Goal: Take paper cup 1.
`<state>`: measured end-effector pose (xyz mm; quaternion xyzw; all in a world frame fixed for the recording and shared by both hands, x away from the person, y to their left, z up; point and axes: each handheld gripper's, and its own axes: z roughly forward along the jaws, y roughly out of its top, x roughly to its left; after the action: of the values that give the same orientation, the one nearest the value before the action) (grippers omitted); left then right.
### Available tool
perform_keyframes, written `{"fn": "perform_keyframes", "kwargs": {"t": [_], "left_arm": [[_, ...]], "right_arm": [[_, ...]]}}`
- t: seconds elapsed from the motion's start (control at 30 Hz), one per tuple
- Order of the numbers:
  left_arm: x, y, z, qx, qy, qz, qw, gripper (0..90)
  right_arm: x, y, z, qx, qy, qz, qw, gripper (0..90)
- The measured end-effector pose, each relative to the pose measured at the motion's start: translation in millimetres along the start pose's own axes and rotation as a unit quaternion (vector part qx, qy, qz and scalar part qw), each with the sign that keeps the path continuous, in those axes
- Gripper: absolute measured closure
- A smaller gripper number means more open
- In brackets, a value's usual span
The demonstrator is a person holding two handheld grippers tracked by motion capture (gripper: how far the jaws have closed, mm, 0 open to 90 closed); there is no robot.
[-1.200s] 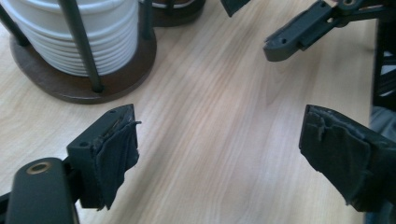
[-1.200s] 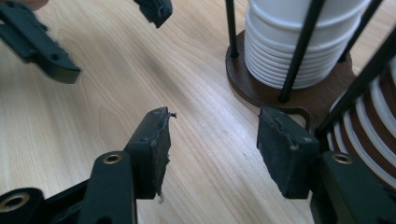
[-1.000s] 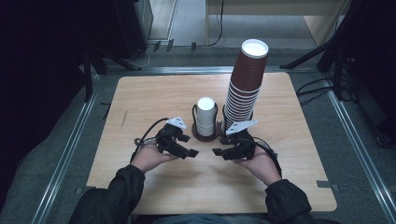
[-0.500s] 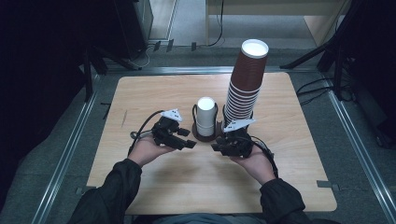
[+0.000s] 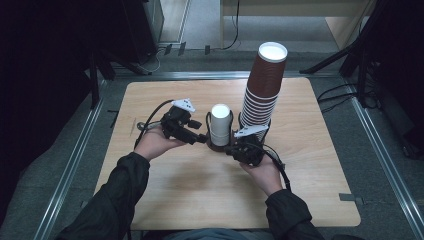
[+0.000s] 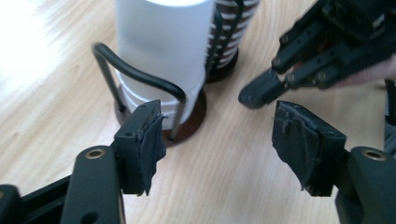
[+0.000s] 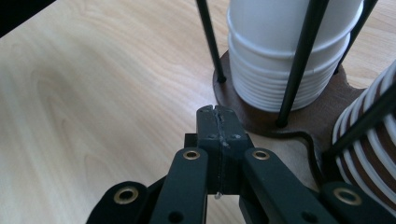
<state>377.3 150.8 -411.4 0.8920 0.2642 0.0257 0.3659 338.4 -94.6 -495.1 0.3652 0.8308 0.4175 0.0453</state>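
Observation:
A short stack of white cups (image 5: pixel 220 120) (image 6: pixel 163 42) (image 7: pixel 285 56) stands in a black wire holder on a brown base (image 7: pixel 252 116) at mid table. Right beside it rises a tall stack of brown cups (image 5: pixel 264 85) (image 7: pixel 369 135). My left gripper (image 5: pixel 202 139) (image 6: pixel 217 140) is just left of the holder. It is open, its jaws have just been opening, and nothing is between them. My right gripper (image 5: pixel 231 149) (image 7: pixel 218 114) points at the base's near edge, with its jaws shut tight on nothing. Its closed tip (image 6: pixel 257 93) shows in the left gripper view.
The wooden tabletop (image 5: pixel 200 200) is bare on the near side and to the left. Metal rails (image 5: pixel 75 155) run along the table's sides. Cables (image 5: pixel 345 95) lie on the floor at the right.
My left hand has moved away from the person and closer to the white stack's holder. The right hand has stayed about where it was.

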Motion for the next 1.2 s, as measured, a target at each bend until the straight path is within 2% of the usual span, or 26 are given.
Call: {"fn": "perform_keyframes", "kwargs": {"t": [0.03, 0.1, 0.13, 0.23, 0.3, 0.43, 0.47, 0.53, 0.63, 0.87, 0.93, 1.03, 1.2], "left_arm": [[1.9, 3.2, -0.4, 0.002, 0.001, 0.004, 1.0, 33.3], [3.5, 6.5, -0.4, 0.003, -0.001, 0.005, 1.0, 33.0], [6.4, 13.1, 0.0, 0.004, -0.002, 0.006, 1.0, 32.6], [9.0, 19.7, 1.2, 0.005, -0.003, 0.012, 0.9999, 30.4], [11.7, 30.1, 3.9, 0.006, 0.003, 0.013, 0.9999, 29.0], [14.3, 39.0, 7.2, 0.003, 0.007, 0.018, 0.9998, 26.9], [15.1, 45.1, 9.0, 0.002, 0.01, 0.02, 0.9997, 26.9], [15.3, 49.9, 11.0, 0.001, 0.003, 0.023, 0.9997, 26.8], [15.8, 55.4, 13.6, 0.015, 0.009, 0.033, 0.9993, 26.7], [17.9, 63.3, 19.0, 0.017, 0.005, 0.036, 0.9992, 26.5], [17.0, 63.5, 22.7, 0.019, 0.009, 0.04, 0.999, 26.3], [16.2, 63.7, 28.5, 0.028, 0.016, 0.046, 0.9984, 26.3], [14.9, 63.6, 32.9, 0.026, 0.027, 0.046, 0.9982, 29.5]], "right_arm": [[0.1, 0.4, 2.0, -0.006, 0.001, 0.006, 1.0, 89.8], [1.3, 1.1, 5.9, -0.011, -0.01, 0.004, 0.9999, 89.8], [2.0, 1.4, 7.4, -0.013, -0.018, 0.002, 0.9997, 89.8], [2.6, 2.9, 9.9, -0.027, -0.023, 0.018, 0.9992, 89.8], [3.5, 4.4, 11.6, -0.032, -0.03, 0.022, 0.9988, 89.8], [5.8, 6.0, 15.1, -0.035, -0.042, 0.022, 0.9983, 89.8], [7.6, 5.9, 17.1, -0.04, -0.052, 0.022, 0.9976, 89.8], [10.4, 4.1, 19.5, -0.048, -0.065, 0.031, 0.9962, 89.8], [13.4, 2.1, 24.2, -0.055, -0.076, 0.041, 0.9948, 89.8], [12.8, 5.1, 29.0, -0.072, -0.084, 0.042, 0.9929, 89.7], [12.3, 4.7, 30.2, -0.073, -0.091, 0.033, 0.9927, 89.6], [10.2, 3.0, 32.7, -0.072, -0.091, 0.044, 0.9923, 89.6], [13.3, 2.9, 36.2, -0.084, -0.094, 0.038, 0.9913, 89.0]]}}
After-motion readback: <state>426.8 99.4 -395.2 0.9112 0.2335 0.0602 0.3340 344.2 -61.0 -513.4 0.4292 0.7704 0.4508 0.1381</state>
